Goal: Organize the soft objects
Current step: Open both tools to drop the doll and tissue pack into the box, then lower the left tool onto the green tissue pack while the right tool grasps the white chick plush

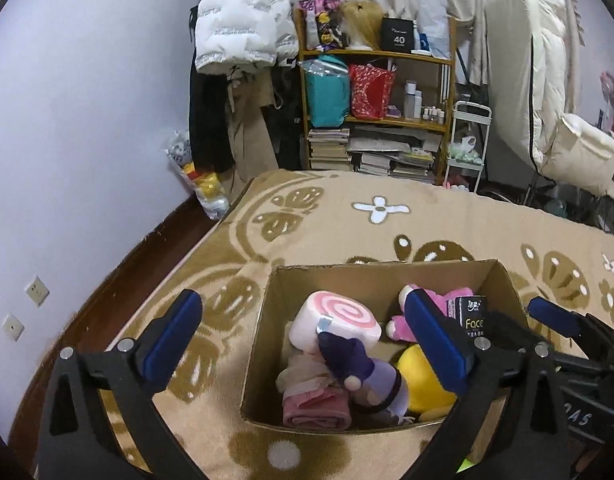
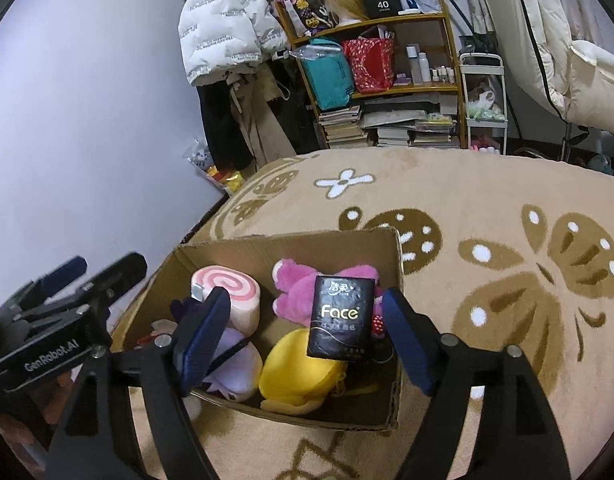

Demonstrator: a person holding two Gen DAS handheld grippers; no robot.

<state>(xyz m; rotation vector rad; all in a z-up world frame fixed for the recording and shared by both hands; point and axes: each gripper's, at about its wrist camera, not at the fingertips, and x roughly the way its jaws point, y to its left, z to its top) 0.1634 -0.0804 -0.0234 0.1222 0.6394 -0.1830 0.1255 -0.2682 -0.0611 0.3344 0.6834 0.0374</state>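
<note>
soft toys sit packed in an open cardboard box [image 1: 387,276] on a beige carpet [image 1: 347,224] with brown flower shapes and white dots, near the carpet's front edge.

left gripper [image 1: 307,344] hangs over the box's left half, blue-padded fingers [image 1: 173,334] spread very wide, one out over the carpet beyond the box's left wall, the other above the box's middle. nothing between them, nothing touched.

right gripper [image 2: 307,344] is over the box's right half, its blue fingers [image 2: 205,336] apart too. a black tissue pack [image 2: 341,318] printed "face" sits in the gap, glossy, rectangular, upright and a touch tilted. there is daylight on both sides of it, so the pads are not pressing it. whether it rests on the toys below, i cannot tell.

inside the box: a pink swirl cushion [image 1: 339,322], a squat cylinder with a spiral face, toward the back left corner. a fuzzy pink plush [image 2: 299,288] at the back right. a smooth rounded yellow plush [image 2: 303,368] at the front right. a purple and lilac plush doll [image 1: 359,368] lies across the middle, leaning on the swirl cushion. folded pink cloth [image 1: 315,408] fills the front left corner.

the box walls are plain corrugated brown, flaps gone or folded.
</note>
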